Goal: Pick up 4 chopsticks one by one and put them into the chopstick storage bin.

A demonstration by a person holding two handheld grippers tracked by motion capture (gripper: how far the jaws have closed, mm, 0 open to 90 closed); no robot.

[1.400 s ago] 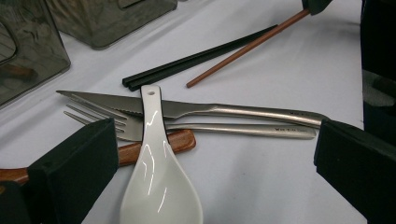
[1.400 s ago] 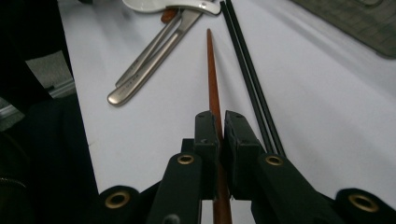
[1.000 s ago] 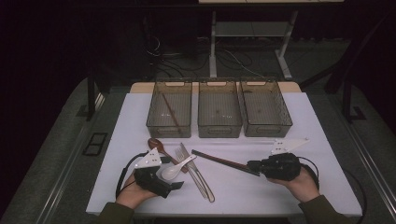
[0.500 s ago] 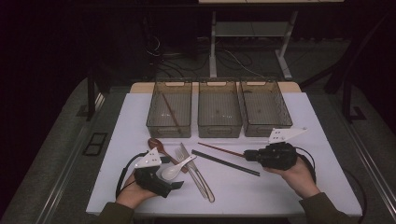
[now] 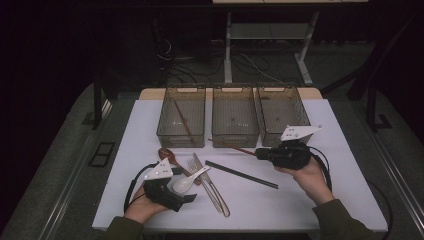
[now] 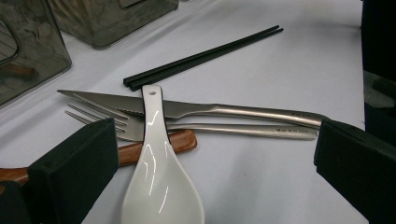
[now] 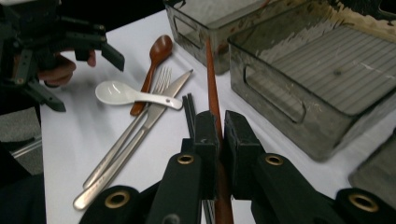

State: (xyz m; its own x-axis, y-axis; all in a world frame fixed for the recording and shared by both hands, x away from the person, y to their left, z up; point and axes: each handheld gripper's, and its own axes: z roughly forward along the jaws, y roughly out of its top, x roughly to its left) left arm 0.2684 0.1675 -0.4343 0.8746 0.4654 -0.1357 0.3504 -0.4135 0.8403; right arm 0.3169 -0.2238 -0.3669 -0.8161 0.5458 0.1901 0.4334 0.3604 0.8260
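Right claw (image 5: pixel 259 153) sat right of centre in the high view, jaws clamped on a red-brown chopstick (image 5: pixel 235 146) that pointed left, in front of the middle bin (image 5: pixel 234 116). In the right claw view the chopstick (image 7: pixel 213 88) ran up between the pads toward that bin (image 7: pixel 299 74). Left claw (image 5: pixel 186 197), lower left, stood wide, holding nothing; white spoon (image 6: pixel 156 172) lay between its jaws, across fork (image 6: pixel 140 126), knife (image 6: pixel 187 108) and wooden spoon (image 6: pixel 154 147). Black chopsticks (image 5: pixel 241 174) lay at centre of the tabletop (image 5: pixel 330 200).
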